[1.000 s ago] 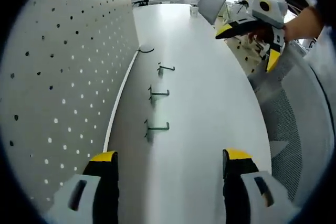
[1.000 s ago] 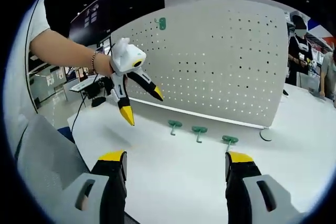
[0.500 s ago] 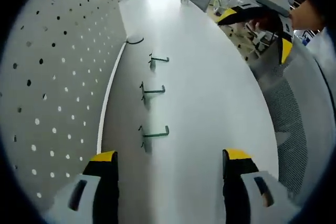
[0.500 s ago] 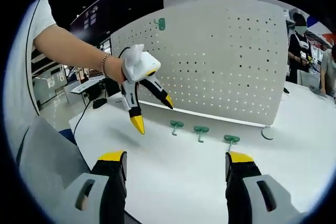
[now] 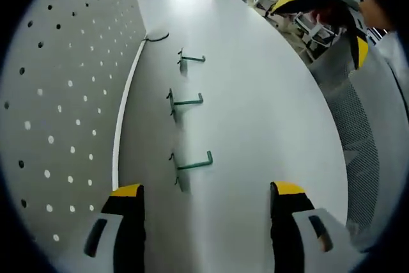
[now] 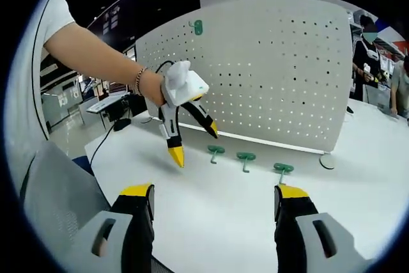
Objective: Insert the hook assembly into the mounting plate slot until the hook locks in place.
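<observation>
Green hooks lay in a row on the table just before the pegboard; left gripper, jaws spread and empty, hovered near the nearest hook, approach step, needing descent and grasp; right gripper likewise gaped empty.

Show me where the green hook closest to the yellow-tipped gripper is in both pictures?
Left gripper view: the nearest green hook lies low in the middle, just ahead of the left gripper.
Right gripper view: the same hook is leftmost of three, beside the left gripper.
Shared landmark: the white pegboard behind the hooks.
</observation>
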{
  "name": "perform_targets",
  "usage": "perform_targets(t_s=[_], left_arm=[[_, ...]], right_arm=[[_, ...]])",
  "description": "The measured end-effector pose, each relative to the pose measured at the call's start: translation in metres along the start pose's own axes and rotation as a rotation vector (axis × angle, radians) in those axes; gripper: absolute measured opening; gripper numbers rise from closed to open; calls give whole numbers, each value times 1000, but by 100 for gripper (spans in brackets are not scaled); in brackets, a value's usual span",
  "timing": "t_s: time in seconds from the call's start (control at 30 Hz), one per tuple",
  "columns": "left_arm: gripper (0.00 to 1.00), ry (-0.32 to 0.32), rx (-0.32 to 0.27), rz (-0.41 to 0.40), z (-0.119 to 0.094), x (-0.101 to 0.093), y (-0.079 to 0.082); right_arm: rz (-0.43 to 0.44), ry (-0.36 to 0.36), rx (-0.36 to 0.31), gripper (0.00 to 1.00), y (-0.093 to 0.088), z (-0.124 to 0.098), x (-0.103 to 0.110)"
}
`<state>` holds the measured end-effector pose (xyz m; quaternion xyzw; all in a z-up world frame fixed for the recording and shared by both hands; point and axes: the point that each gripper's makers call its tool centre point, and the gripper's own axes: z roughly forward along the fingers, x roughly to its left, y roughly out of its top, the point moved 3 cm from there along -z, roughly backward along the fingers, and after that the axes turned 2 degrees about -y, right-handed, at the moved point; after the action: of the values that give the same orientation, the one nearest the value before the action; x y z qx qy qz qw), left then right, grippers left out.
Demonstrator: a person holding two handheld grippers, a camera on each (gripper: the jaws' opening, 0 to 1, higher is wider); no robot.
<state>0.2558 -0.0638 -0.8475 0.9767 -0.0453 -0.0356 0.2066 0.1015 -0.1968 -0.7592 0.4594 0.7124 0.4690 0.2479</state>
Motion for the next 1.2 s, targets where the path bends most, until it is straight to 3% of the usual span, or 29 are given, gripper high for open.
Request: perform_targets(t_s=[0.3,0.53,0.63,0.83,1.2], left_arm=[[81,1,38,35,14,2,-4],[81,7,23,34,13,3,-2],[68,8,18,36,10,7,-3],[47,49,11,-53,7,21,-1],[28,80,0,-97,5,25,0]], right_arm=[[25,-16,-9,73,-1,-1,-5],[34,-22,-14,72,0,-2,-5],[36,-24,-15,72,0,-2,-6],[44,-30,-18,72,0,-2,-8],[52,-38,-24,71,0,-2,-10]])
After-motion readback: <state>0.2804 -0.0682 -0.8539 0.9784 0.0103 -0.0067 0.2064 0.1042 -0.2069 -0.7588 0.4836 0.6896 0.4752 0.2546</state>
